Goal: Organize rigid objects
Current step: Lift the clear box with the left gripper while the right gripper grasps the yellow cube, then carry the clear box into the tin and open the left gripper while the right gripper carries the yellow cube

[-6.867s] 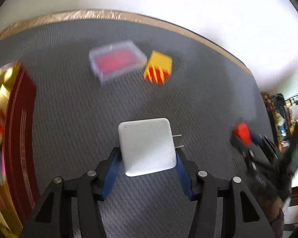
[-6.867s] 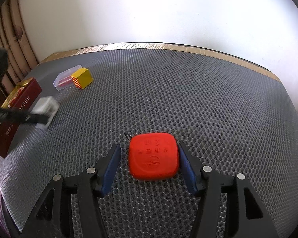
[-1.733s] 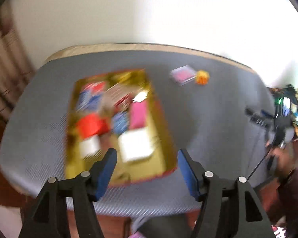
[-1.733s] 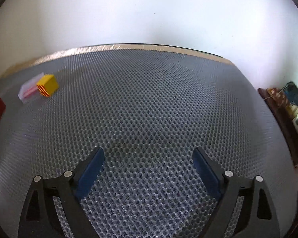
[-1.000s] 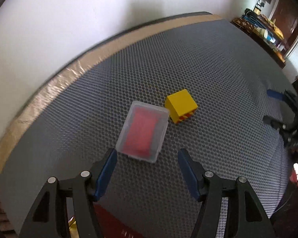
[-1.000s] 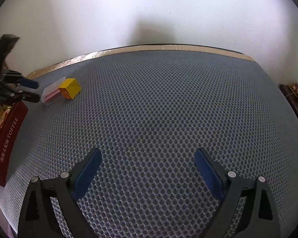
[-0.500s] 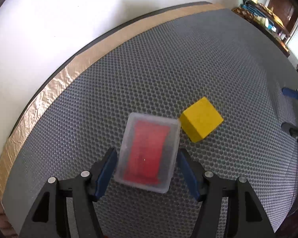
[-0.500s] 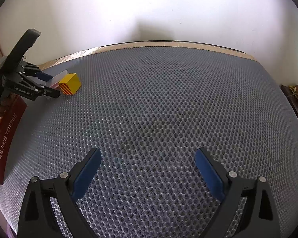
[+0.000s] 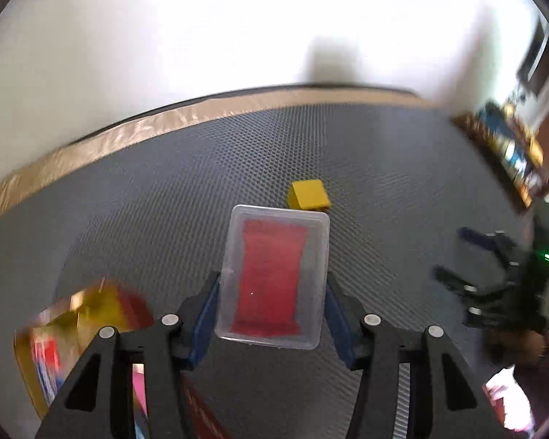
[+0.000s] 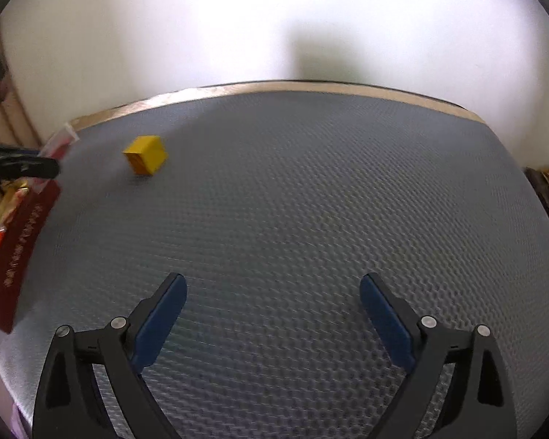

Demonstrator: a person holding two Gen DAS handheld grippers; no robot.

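Note:
A clear plastic case [image 9: 272, 278] with a red insert sits between the blue pads of my left gripper [image 9: 271, 285], whose jaws are closing and pressing its two long sides. The case hangs above the grey mat, tilted toward the camera. Beyond it a yellow cube [image 9: 309, 194] rests on the mat. In the right wrist view the cube [image 10: 146, 154] lies far left, with the left gripper [image 10: 18, 168] and the case [image 10: 58, 142] at the left edge. My right gripper [image 10: 272, 280] is open over bare mat, with nothing between its fingers.
A gold-lined red box [image 9: 73, 322] with several items inside lies at lower left, also seen as the red box [image 10: 14, 234] along the left table edge. The grey honeycomb mat [image 10: 311, 201] ends at a tan strip by the white wall. A cluttered shelf [image 9: 508, 150] stands right.
The left gripper has closed on the clear case and lifted it off the mat, back from the yellow cube; the gold box has come into its view. The right gripper has stayed put.

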